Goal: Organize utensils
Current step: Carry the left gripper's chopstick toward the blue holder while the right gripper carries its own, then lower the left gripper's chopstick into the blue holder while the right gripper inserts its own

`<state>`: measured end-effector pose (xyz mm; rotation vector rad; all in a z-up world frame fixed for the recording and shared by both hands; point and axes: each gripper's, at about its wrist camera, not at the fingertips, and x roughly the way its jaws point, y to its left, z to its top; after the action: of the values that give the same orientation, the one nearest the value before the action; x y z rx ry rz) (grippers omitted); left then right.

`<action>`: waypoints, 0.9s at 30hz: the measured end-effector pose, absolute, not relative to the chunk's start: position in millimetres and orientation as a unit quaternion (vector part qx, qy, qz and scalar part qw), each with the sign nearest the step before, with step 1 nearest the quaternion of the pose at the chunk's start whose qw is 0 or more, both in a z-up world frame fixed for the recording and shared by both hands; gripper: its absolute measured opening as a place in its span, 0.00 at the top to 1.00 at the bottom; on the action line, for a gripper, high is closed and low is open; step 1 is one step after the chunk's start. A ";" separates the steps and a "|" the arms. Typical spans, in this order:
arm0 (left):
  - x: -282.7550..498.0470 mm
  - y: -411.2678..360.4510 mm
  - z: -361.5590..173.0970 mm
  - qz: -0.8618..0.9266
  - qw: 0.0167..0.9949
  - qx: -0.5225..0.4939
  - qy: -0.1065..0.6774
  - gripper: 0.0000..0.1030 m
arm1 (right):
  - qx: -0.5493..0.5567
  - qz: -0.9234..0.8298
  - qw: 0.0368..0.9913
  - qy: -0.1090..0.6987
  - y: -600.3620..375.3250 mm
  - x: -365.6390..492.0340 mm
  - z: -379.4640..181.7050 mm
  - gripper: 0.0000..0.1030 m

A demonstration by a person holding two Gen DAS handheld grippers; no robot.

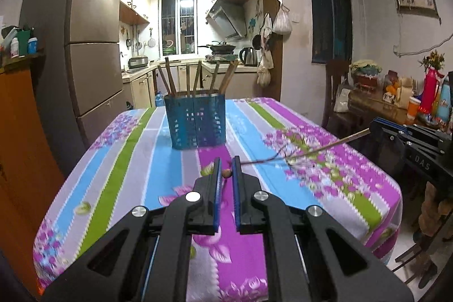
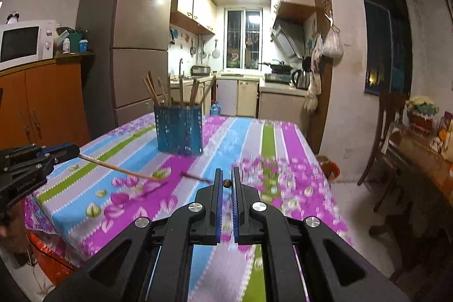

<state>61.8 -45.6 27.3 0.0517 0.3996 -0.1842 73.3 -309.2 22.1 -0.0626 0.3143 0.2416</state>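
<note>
1. Several chopsticks are already standing in the blue holder (image 1: 195, 120) on the worktop (image 1: 119, 160).
2. Left tongs (image 1: 226, 173) are pinching one chopstick (image 2: 124, 170).
3. Right tongs (image 2: 226, 183) are pinching another chopstick (image 1: 317, 150); both are awaiting the holder.

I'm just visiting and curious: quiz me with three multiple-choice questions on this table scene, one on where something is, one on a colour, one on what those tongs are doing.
1. The utensil holder stands: A on the fridge; B on the striped tablecloth; C on a chair.
2. The holder is: A red; B white; C blue.
3. The left tongs are: A wide open; B shut on a chopstick; C gripping a cup.
Answers: B, it sits on the cloth; C, its perforated walls are blue; B, the tongs pinch a wooden end.
</note>
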 end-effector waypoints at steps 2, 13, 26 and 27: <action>70.4 -40.6 37.3 -0.101 0.973 0.023 0.206 0.95 | -0.033 0.127 0.979 0.156 -306.7 80.1 32.9 0.93; 109.5 -22.8 81.4 -0.138 0.965 0.028 0.222 0.95 | -0.035 0.152 0.973 0.171 -287.4 118.3 68.1 0.93; 137.9 -3.7 89.6 -0.157 0.960 -0.002 0.233 0.95 | -0.023 0.186 0.965 0.185 -273.8 138.1 90.8 0.93; 138.8 -3.3 91.3 -0.158 0.960 -0.003 0.232 0.95 | -0.024 0.187 0.964 0.187 -272.2 139.1 90.7 0.93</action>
<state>138.8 -3.3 91.3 -0.0069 0.4696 -0.3197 139.1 -272.2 90.7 -0.0492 0.3778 0.3789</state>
